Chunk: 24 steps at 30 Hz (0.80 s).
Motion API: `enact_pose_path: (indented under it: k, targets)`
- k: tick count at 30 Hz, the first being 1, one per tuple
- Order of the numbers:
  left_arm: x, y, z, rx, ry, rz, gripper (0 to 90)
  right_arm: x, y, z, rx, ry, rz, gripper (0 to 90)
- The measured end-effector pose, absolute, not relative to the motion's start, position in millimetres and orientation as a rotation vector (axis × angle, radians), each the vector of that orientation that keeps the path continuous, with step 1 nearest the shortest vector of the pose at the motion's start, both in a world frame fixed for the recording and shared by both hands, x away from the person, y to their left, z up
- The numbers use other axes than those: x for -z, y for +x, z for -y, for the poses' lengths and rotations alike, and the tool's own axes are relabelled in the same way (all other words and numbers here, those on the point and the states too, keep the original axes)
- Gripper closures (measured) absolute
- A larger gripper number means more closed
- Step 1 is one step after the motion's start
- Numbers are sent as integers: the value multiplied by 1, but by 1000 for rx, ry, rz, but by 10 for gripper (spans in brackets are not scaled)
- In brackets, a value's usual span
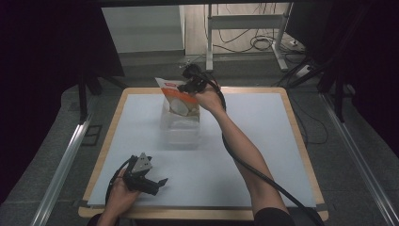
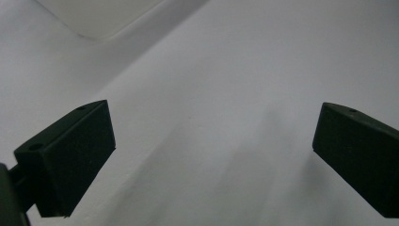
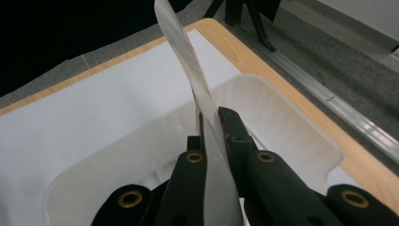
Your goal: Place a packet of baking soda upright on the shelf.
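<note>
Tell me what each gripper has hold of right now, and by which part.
The right gripper is shut on the snack pouch, pinching its flat top edge above the clear plastic bin. The left gripper holds nothing; it is open over the table.

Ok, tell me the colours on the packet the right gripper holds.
The packet is white with an orange band and a round pale picture; the high view shows it best.

My right arm stretches toward twelve o'clock with its tool (image 1: 192, 81) pinched tight at the far end, while my left hand rests my left tool (image 1: 153, 182) low at seven o'clock, jaws wide apart.
</note>
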<state>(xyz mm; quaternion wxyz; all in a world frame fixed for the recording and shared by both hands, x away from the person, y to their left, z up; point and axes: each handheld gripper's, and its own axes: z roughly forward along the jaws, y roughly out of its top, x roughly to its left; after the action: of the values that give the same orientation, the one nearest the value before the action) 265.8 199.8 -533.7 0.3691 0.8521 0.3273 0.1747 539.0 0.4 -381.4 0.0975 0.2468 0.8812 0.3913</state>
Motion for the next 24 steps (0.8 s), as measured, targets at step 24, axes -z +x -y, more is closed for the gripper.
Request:
enact_pose_path:
  k: [24]
  targets:
    - [534,266,-199,-455,2194,-839,0,399,540,23,-1102,774,-2568,763]
